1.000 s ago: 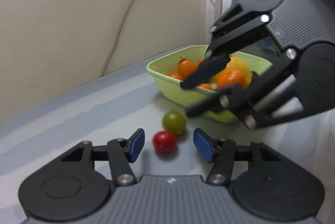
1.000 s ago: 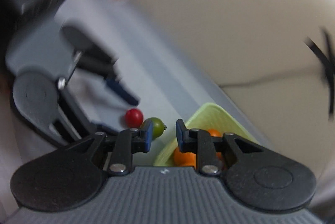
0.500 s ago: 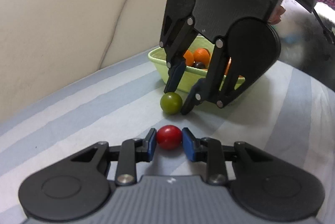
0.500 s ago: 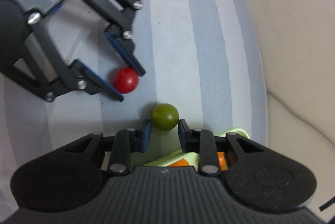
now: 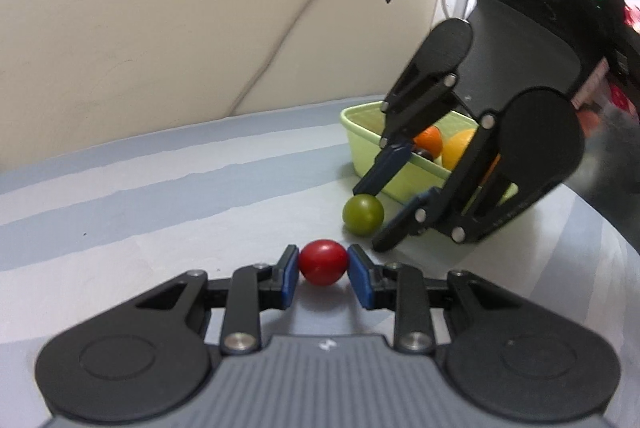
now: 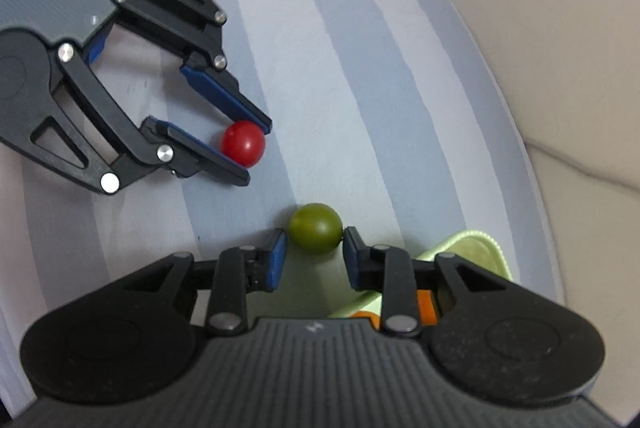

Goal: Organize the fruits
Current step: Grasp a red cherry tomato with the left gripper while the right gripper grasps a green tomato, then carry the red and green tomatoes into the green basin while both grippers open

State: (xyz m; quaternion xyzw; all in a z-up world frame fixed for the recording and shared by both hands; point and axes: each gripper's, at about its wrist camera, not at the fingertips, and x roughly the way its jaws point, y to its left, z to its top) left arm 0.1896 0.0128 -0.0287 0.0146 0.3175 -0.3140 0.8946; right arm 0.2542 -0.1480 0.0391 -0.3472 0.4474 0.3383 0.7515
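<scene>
1. The left gripper is down low on the striped cloth, and its blue pads press both sides of the red fruit: a firm pinch, with the fruit sitting right at the fingertips.
2. From the right wrist view the same grip shows from the side: the left gripper has the red fruit clamped between its two tips, low over the cloth.
3. The right gripper straddles the green fruit. Its jaws stand narrow; one pad looks to touch the fruit, the other shows a thin gap, so it is not clamped.
4. Seen from the left wrist, the right gripper angles down steeply, with the green fruit lying on the cloth between its tips.
5. Just behind stands the pale green tray, with orange and yellow fruits inside.
6. The red and green fruits lie near each other, apart, and both are outside the tray.
</scene>
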